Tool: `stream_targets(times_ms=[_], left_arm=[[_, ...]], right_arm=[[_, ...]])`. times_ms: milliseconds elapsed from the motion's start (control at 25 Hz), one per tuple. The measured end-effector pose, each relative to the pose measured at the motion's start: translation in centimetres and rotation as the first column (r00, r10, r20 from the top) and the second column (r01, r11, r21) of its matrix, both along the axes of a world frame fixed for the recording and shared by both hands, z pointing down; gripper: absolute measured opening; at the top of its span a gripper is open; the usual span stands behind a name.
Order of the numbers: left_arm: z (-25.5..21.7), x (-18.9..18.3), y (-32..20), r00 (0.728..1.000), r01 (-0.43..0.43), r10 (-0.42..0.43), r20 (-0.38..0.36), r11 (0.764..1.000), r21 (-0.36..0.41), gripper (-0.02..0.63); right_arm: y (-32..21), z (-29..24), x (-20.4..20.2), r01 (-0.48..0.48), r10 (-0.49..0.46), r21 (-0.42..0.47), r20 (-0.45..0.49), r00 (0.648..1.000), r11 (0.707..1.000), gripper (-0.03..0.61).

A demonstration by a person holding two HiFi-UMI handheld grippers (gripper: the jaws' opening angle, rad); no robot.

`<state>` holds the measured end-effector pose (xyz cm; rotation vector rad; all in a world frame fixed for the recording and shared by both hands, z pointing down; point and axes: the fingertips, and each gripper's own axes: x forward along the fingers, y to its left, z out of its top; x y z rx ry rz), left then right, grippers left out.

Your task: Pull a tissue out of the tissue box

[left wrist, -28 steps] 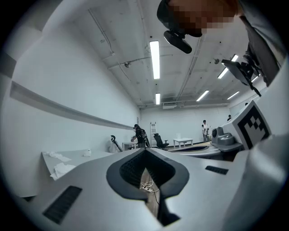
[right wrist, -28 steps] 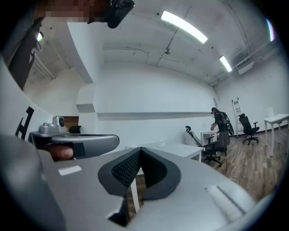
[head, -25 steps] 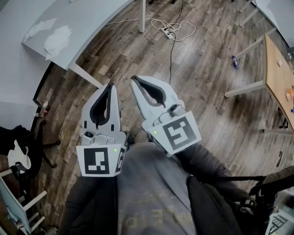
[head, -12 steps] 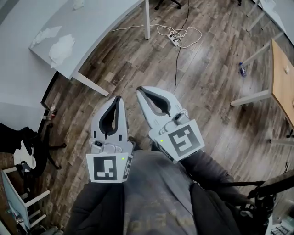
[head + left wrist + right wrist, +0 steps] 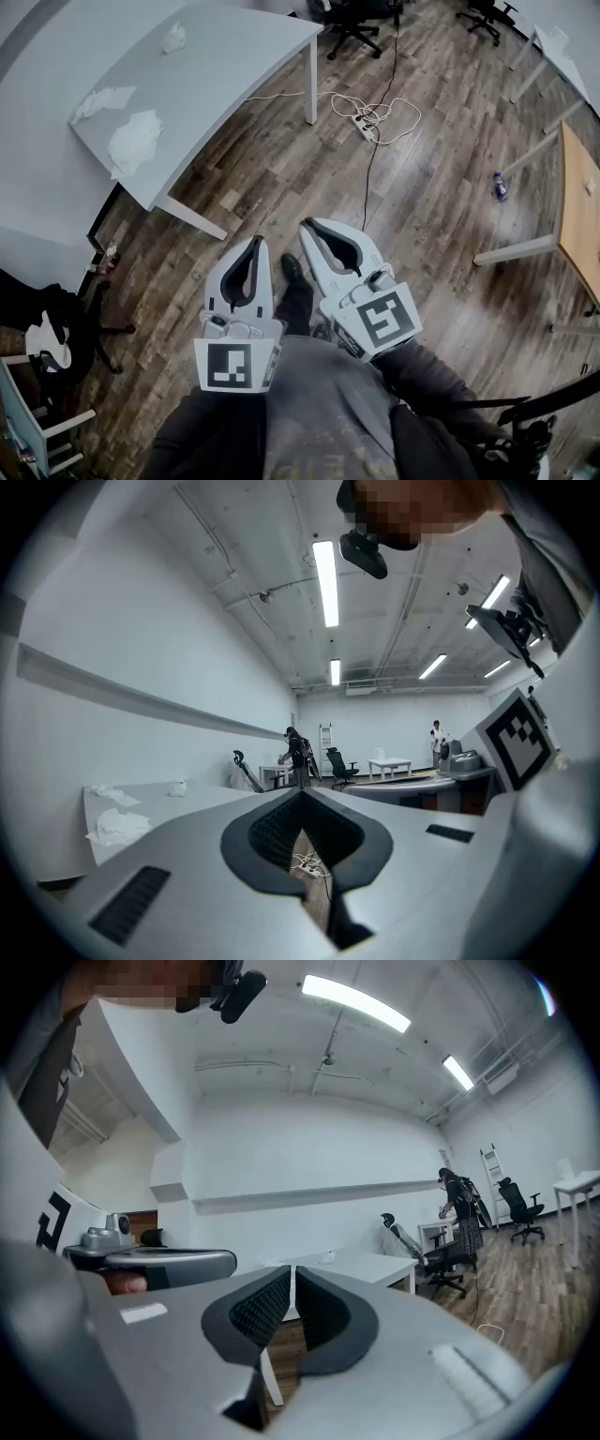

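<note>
**Head view: both grippers empty, reach not yet begun**

Head view. Both grippers are held close to the person's torso, over a wooden floor (image 5: 441, 187).

- Task thing: no tissue box can be made out in any view. Only crumpled tissues (image 5: 134, 142) are seen, lying on a grey table (image 5: 234, 66) well ahead of the left gripper (image 5: 255, 242) and off to its left. A small white object (image 5: 173, 37) sits farther out along the table, too small to be identified.
- Step: judged to be before the reach, with the pull not under way.
- Next move: the box is judged to need locating first. One gripper would then be brought over it with its jaws parted, so that the topmost tissue can be pinched.
- Left gripper: the jaws are closed tip to tip. In the left gripper view only floor and a power strip (image 5: 305, 862) are seen through the loop between the pads. Nothing is held or touched.
- Right gripper (image 5: 309, 225): the jaws are drawn together, with barely a slit left between the pads. Nothing is gripped. In the right gripper view the table is seen ahead, well beyond the tips.
</note>
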<state>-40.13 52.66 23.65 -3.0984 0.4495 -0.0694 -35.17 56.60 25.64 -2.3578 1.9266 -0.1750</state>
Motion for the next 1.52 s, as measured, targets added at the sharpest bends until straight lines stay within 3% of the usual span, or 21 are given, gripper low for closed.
stream_targets(times_ms=[400,600,1120,1320,1520], left_arm=[[0.8,12.2,-13.7,0.999,0.028,-0.030,-0.034,0.999,-0.037,-0.002],[0.5,16.1,-20.2,0.999,0.036,-0.036,-0.012,0.999,-0.027,-0.002],[-3.2,25.5,-33.1,0.973,0.210,-0.209,-0.101,0.978,0.004,-0.002],[-1.7,32.0,-37.5,0.958,0.280,-0.280,-0.069,0.960,-0.001,-0.002],[0.7,38.8,-42.3,0.929,0.369,-0.370,-0.024,0.929,-0.028,-0.002]], right_arm=[[-13.7,1.5,11.4,0.048,-0.049,-0.050,-0.013,0.999,0.998,0.018],[-21.7,-0.3,15.5,0.108,-0.109,-0.038,-0.035,0.993,0.993,0.017],[-35.4,-5.2,27.2,0.222,-0.217,0.019,-0.150,0.965,0.975,0.002],[-40.3,-3.3,33.1,0.308,-0.304,0.008,-0.127,0.944,0.951,0.002],[-45.5,-1.2,38.7,0.428,-0.427,-0.014,-0.119,0.896,0.903,0.002]])
